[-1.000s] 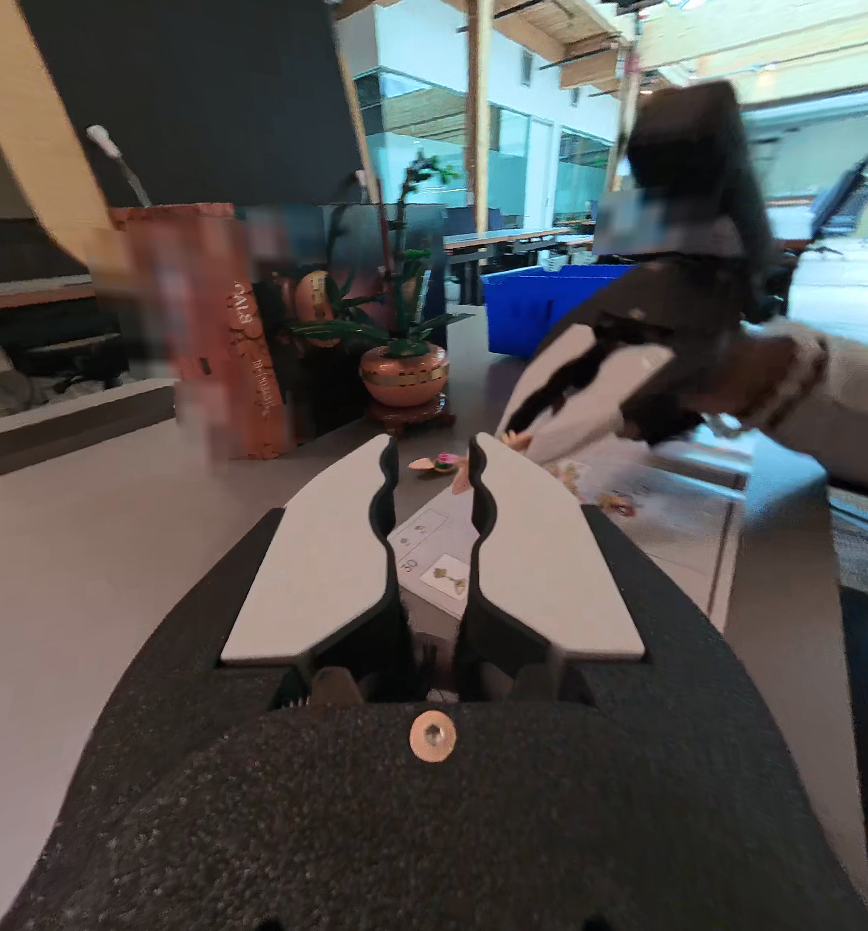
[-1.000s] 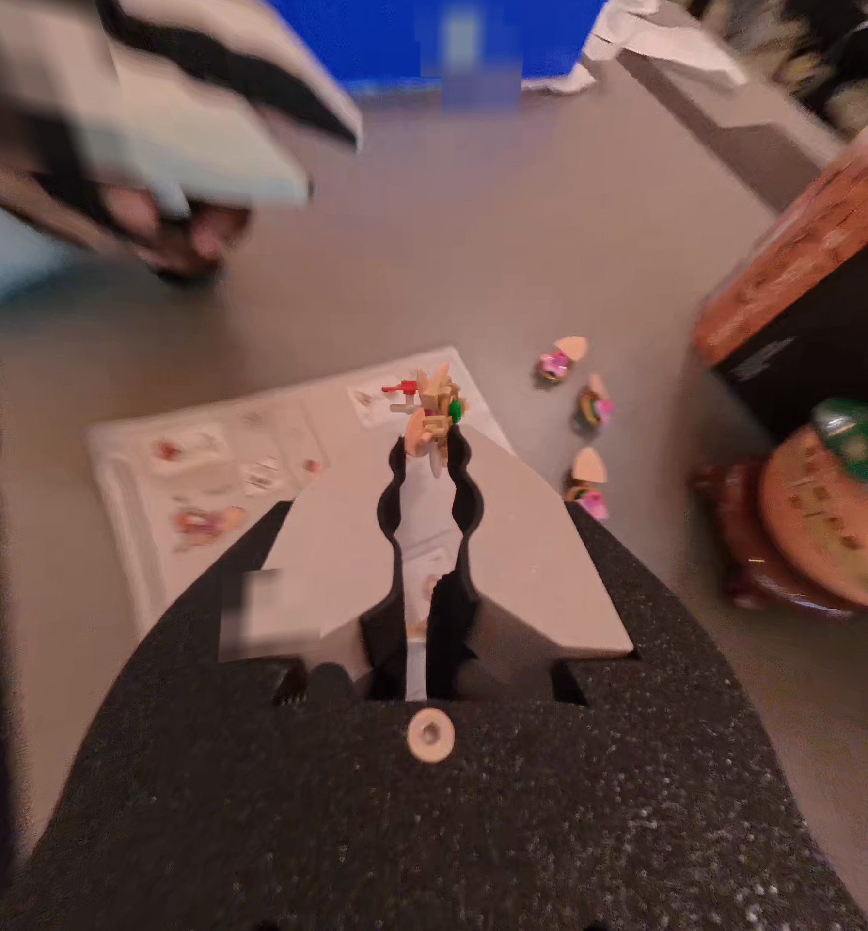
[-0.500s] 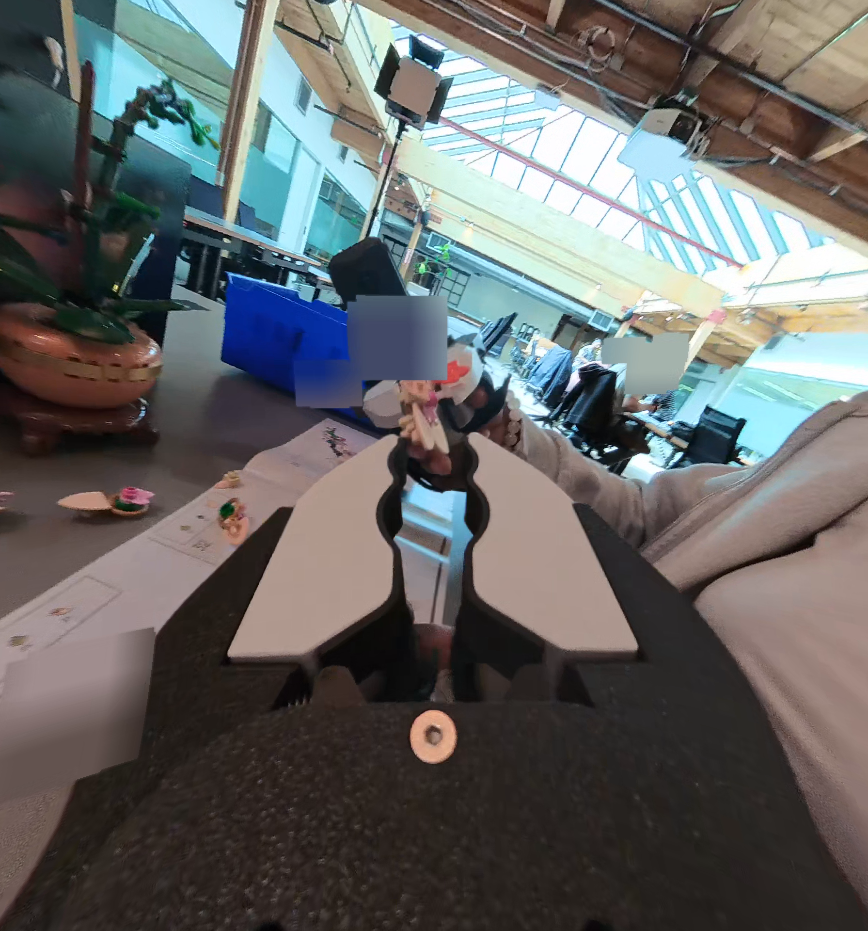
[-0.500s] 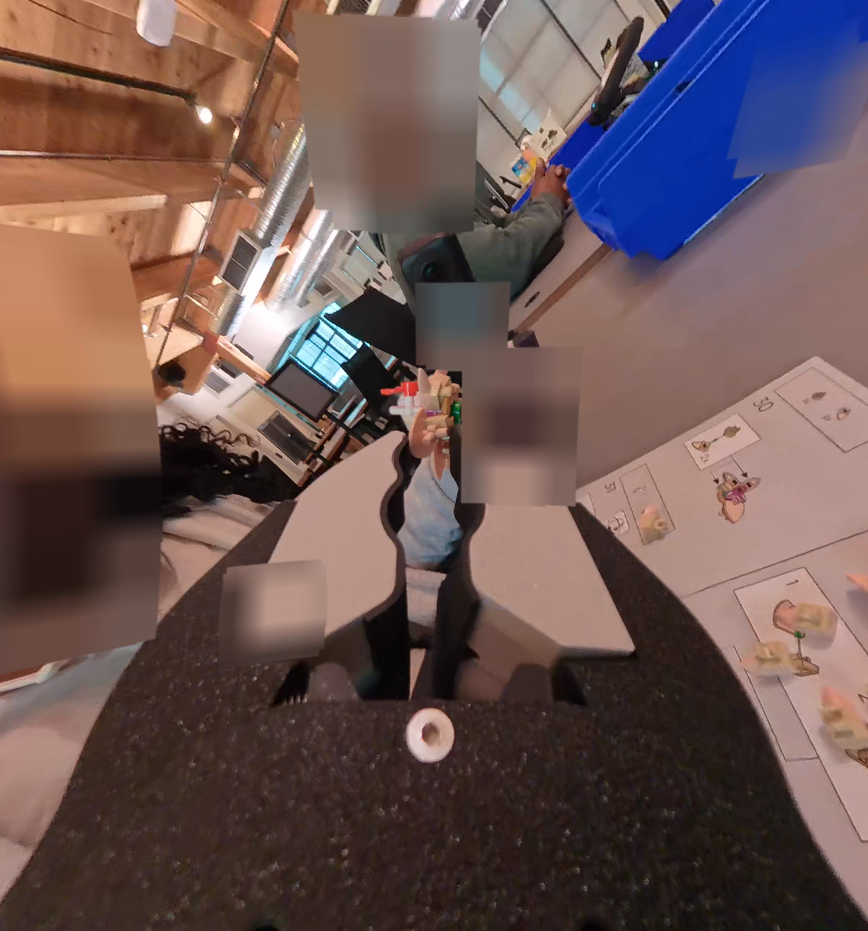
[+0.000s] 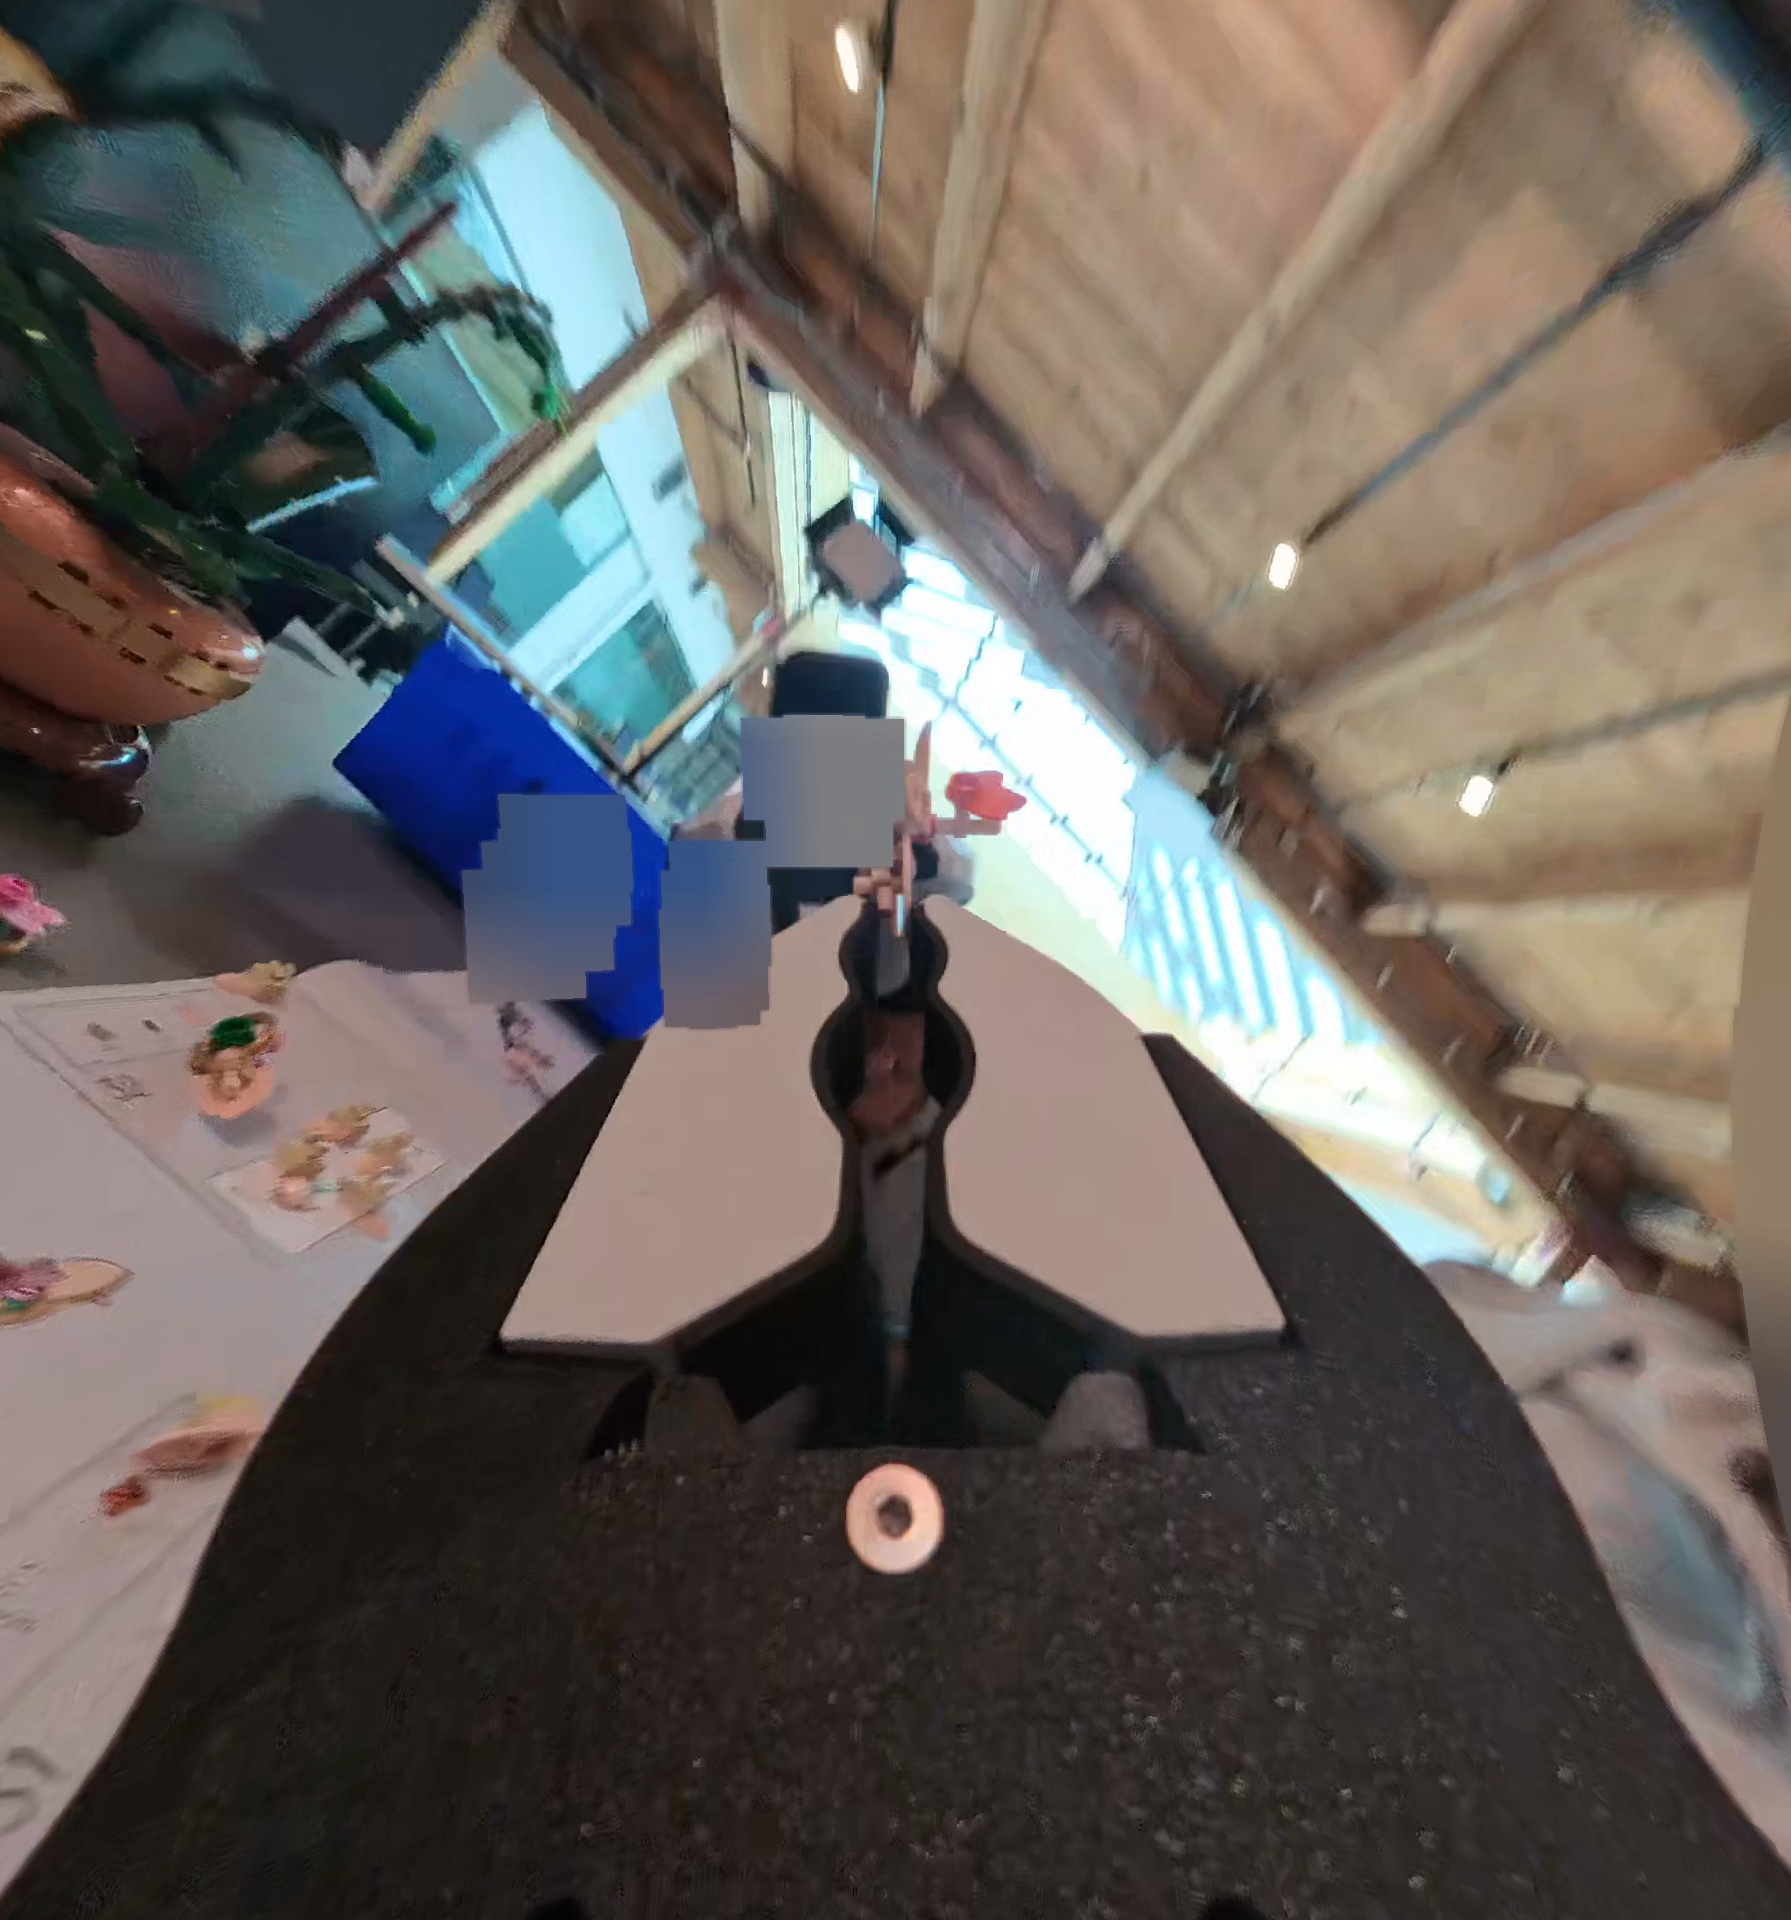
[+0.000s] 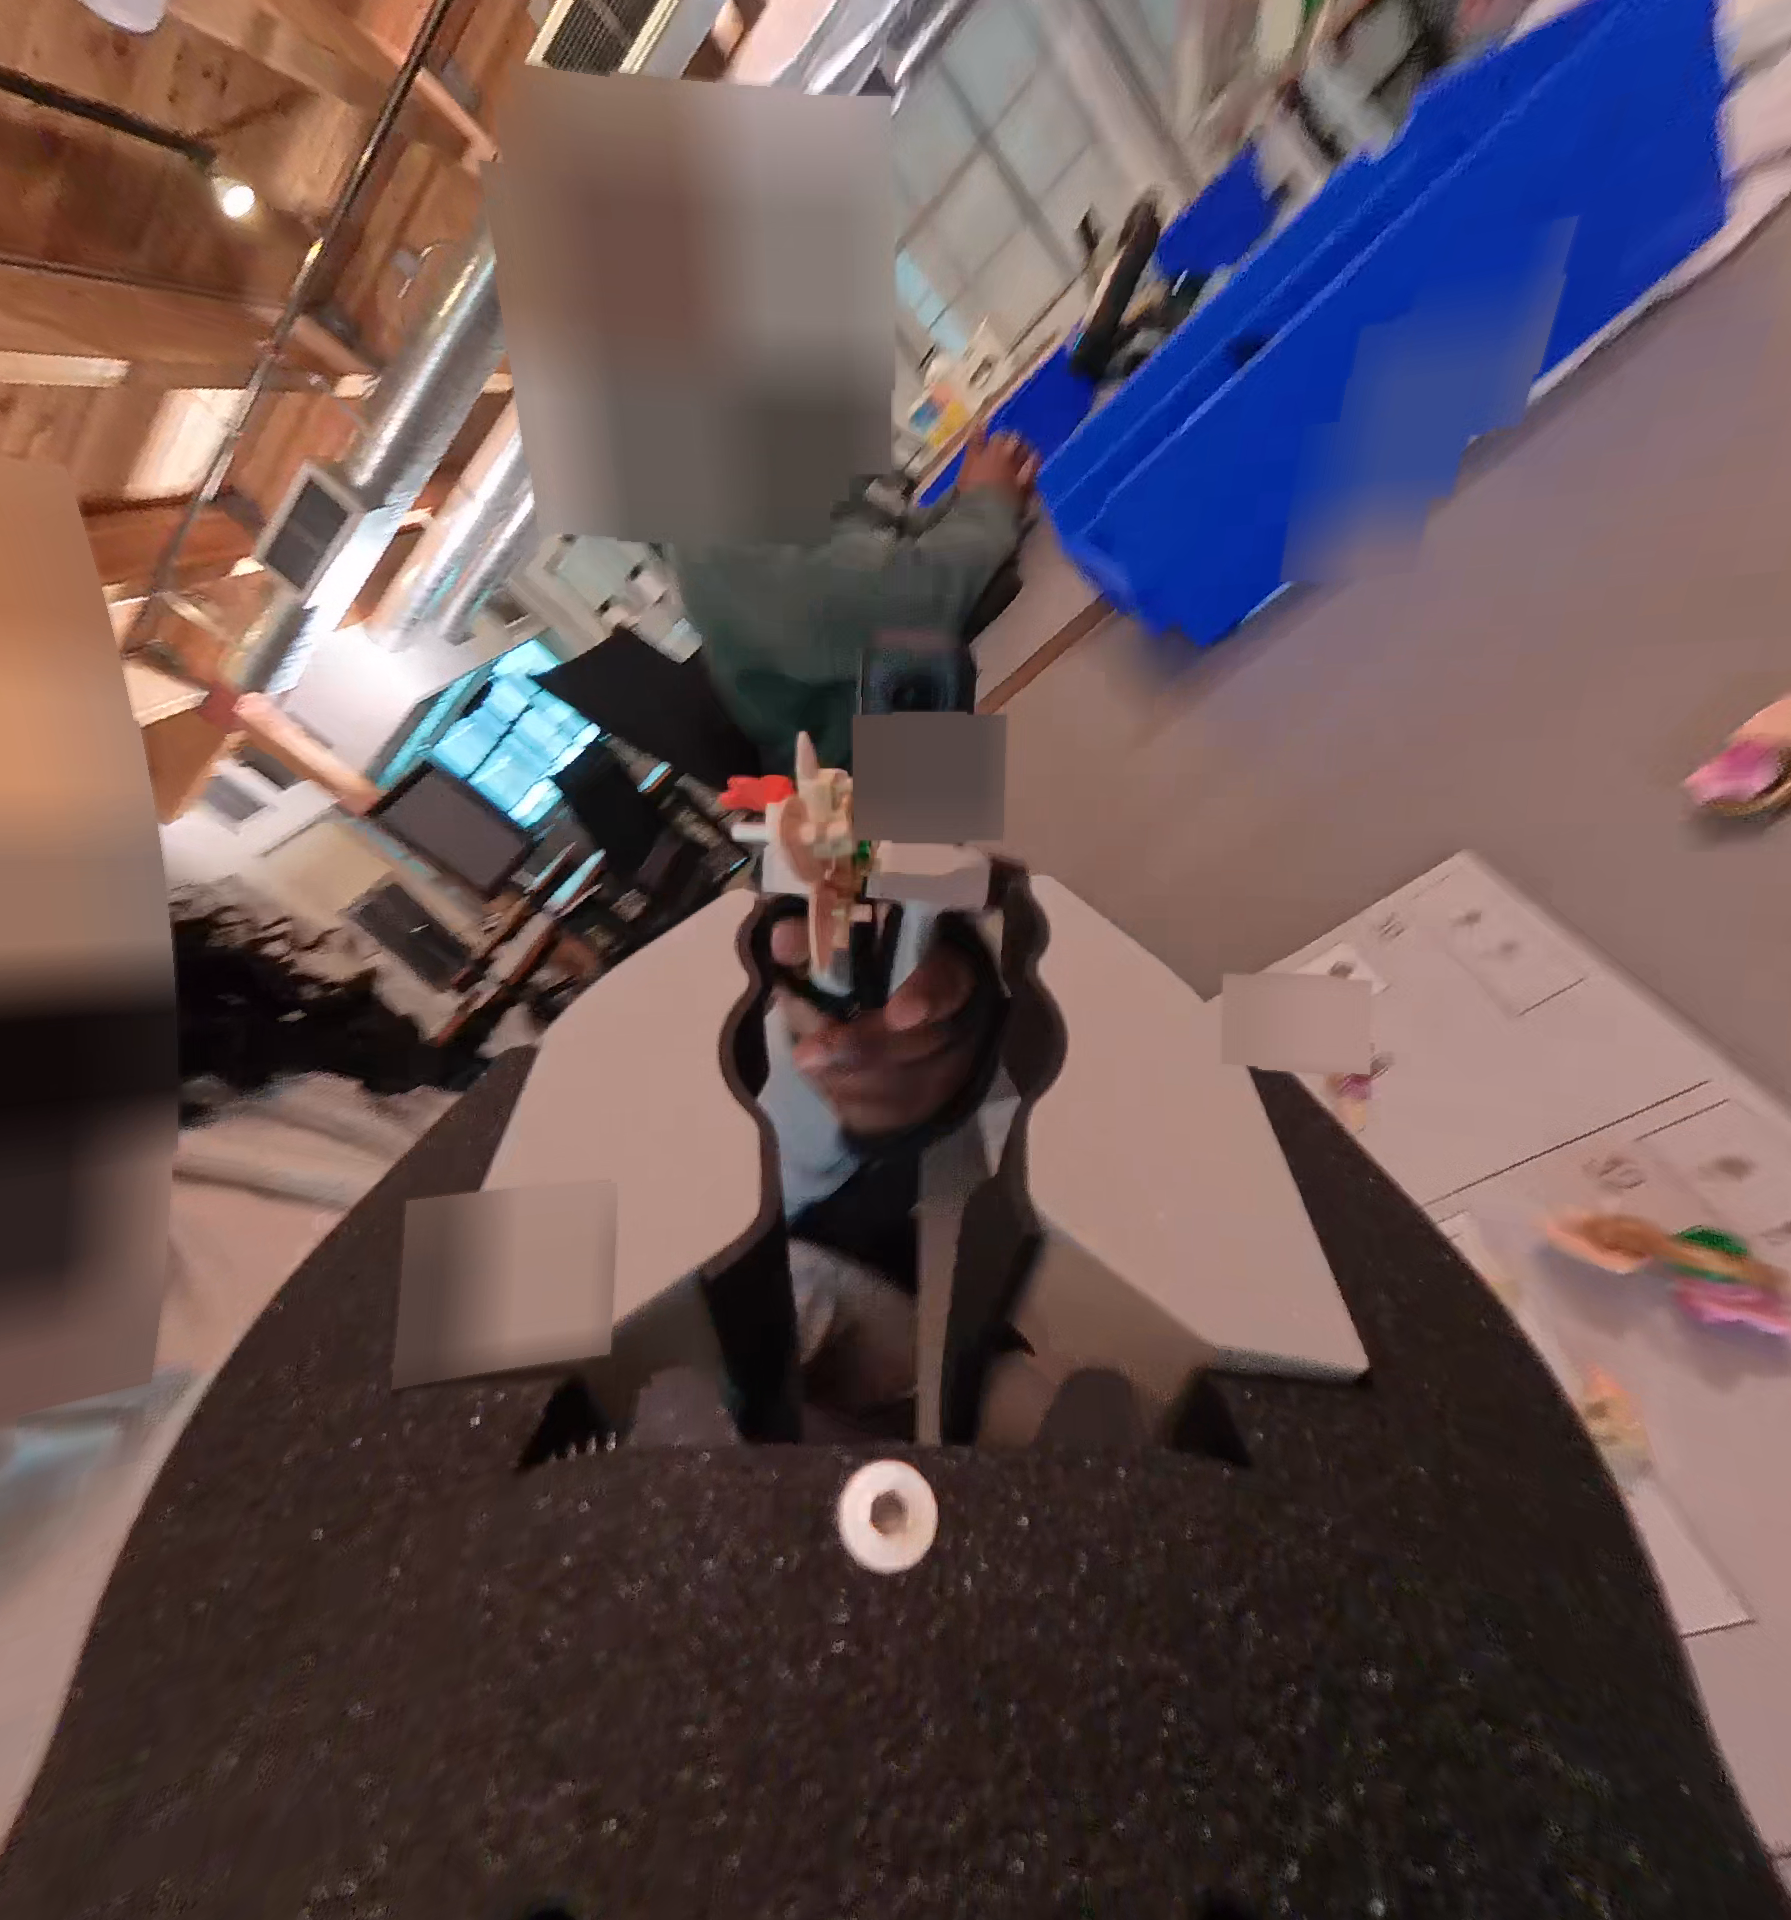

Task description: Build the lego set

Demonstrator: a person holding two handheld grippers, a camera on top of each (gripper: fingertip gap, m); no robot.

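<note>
The left tool (image 5: 896, 914) is clamped on a small brick flower (image 5: 912, 842) (tan, with a red bit), up above the desk (image 6: 1286, 748). The right tool (image 6: 896, 914) is apart around it. It looks light and breakable; hold its stem.

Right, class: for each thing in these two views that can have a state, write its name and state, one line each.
Left tool, shut on the brick flower piece.
Brick flower piece, held in the air.
Right tool, open, gripping nothing.
Instruction booklet, lying flat on the table.
Loose flower piece, resting on the booklet.
Brick plant pot, standing on its base.
</note>
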